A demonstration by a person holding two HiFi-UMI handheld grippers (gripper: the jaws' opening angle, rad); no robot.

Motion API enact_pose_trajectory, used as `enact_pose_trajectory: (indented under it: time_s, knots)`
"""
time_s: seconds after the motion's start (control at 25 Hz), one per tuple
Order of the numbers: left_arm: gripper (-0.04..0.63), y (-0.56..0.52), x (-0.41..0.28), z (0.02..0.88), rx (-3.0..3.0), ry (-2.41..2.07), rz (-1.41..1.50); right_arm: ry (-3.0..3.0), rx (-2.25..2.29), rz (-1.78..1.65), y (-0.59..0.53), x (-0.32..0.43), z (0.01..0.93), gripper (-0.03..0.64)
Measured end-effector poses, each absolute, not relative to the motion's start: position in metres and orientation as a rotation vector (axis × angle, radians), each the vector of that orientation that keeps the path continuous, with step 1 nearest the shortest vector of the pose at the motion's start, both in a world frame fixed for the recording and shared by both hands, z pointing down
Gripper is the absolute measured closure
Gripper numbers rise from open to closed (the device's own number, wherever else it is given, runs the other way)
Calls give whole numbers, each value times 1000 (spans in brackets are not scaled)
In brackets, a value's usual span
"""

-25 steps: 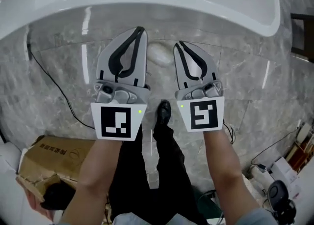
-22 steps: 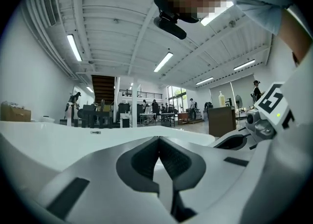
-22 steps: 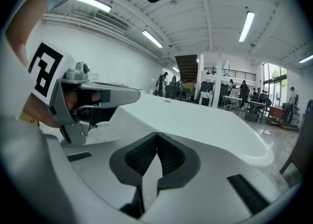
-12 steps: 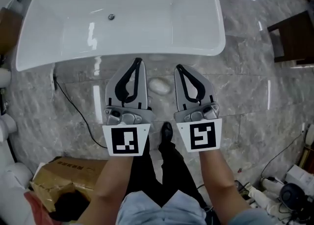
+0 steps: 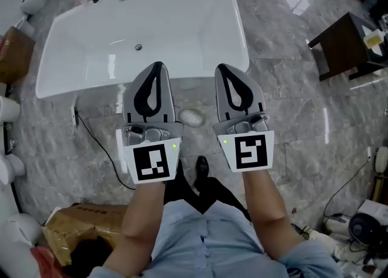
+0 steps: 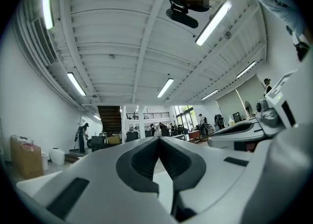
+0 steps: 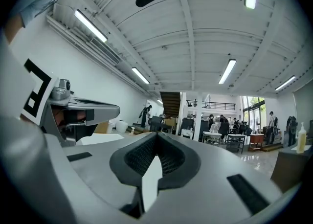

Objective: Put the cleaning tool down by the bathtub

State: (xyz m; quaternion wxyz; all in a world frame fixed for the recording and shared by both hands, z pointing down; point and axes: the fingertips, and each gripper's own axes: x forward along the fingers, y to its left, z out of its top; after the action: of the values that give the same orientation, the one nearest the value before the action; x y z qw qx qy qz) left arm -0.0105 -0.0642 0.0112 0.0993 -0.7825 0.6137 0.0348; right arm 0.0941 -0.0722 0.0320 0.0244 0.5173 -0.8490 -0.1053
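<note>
A pale oval thing point(image 5: 193, 117) on the floor point(image 5: 291, 107) near the bathtub point(image 5: 170, 22) was too small to identify. The cardboard box point(image 5: 79, 228) ran off the bottom edge, and distant people point(image 6: 80, 136) showed only as tiny figures

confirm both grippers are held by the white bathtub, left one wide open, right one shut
No: the left gripper is shut too, jaws meeting with nothing between, as the left gripper view shows. The rest holds.
</note>
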Motion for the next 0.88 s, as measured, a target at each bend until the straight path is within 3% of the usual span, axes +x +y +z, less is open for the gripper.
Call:
enact_pose_trajectory:
  time_s: [0.88]
  knots:
    - [580, -6, 13, -71, -2205, 1725, 124, -2682, 1651, -485, -20, 105, -55, 604]
